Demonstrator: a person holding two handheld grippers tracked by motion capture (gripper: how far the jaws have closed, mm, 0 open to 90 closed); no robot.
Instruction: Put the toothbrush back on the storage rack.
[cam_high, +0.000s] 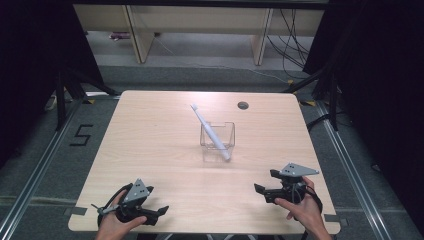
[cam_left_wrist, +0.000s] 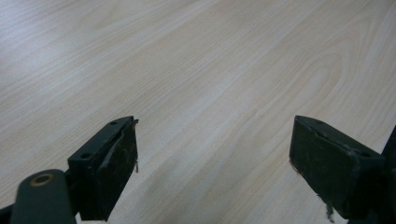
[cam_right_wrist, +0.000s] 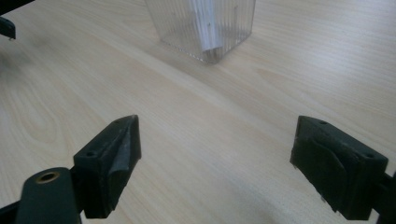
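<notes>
**Two claws released, toothbrush standing in its clear cup**

Two hand-held claws sit at the near edge of the bench (cam_high: 150, 130) in the high view. The left claw (cam_high: 159, 212) lies at the near left corner under a person's left hand (cam_high: 117, 225), its jaws pointing right and standing apart. The right claw (cam_high: 264, 191) is near the right corner, gripped by the right hand (cam_high: 305, 212), its jaws pointing left and likewise apart. Neither holds anything. Well ahead of both, around the middle of the bench, stands a clear square cup (cam_high: 218, 137) with a white toothbrush (cam_high: 210, 131) inside, leaning so that its head tilts up toward the far left. A small round hole (cam_high: 243, 105) marks the bench top beyond the cup.

From the left gripper view, the left claw (cam_left_wrist: 212, 154) shows its two black jaws spread wide over bare pale wood, nothing between them.

From the right gripper view, the right claw (cam_right_wrist: 215, 158) is equally wide open above the wood. The ribbed clear cup (cam_right_wrist: 205, 28) stands ahead of it, well apart, with the white toothbrush handle (cam_right_wrist: 208, 23) visible through its wall.
</notes>
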